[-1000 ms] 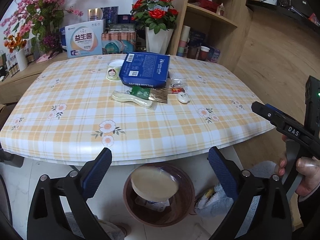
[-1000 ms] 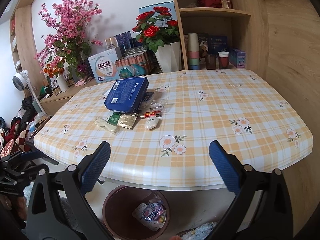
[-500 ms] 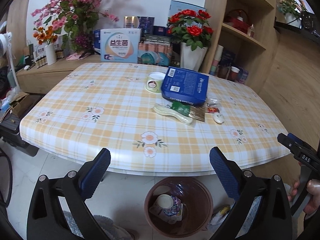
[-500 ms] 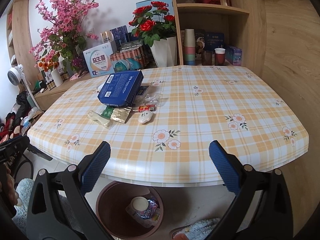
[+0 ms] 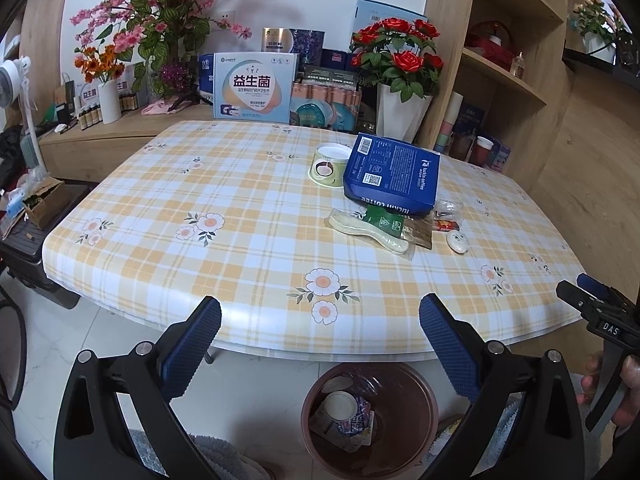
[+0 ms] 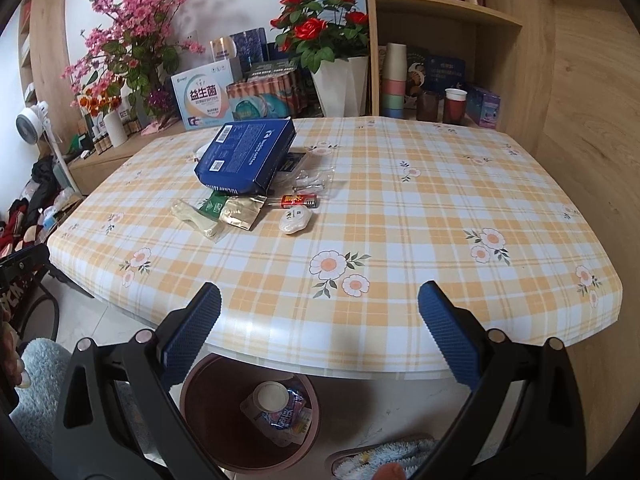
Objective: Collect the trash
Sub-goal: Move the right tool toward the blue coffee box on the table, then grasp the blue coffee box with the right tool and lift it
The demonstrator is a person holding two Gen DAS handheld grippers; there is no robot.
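The trash lies in one cluster on the bench (image 5: 168,216), right of centre in the left wrist view: a blue coffee box (image 5: 394,174) rests tilted on flat wrappers, with a paper cup (image 5: 329,165) touching its far left side. A pale long packet (image 5: 372,234), a green sachet (image 5: 384,222) and a gold sachet (image 6: 240,212) fan out from under the box's near edge; a small red packet (image 6: 299,201) and a white pebble-shaped item (image 6: 295,220) lie just right of them. The box covers part of the wrappers, so it probably has to be lifted first. The brown bin (image 5: 370,412) stands on the floor under the near bench edge and already holds a cup and packets, placed for a short drop. The left gripper (image 5: 320,344) and right gripper (image 6: 319,332) hang before that edge, both spread wide and empty. The bench surface between the near edge and the cluster is bare, giving a clear forward approach.
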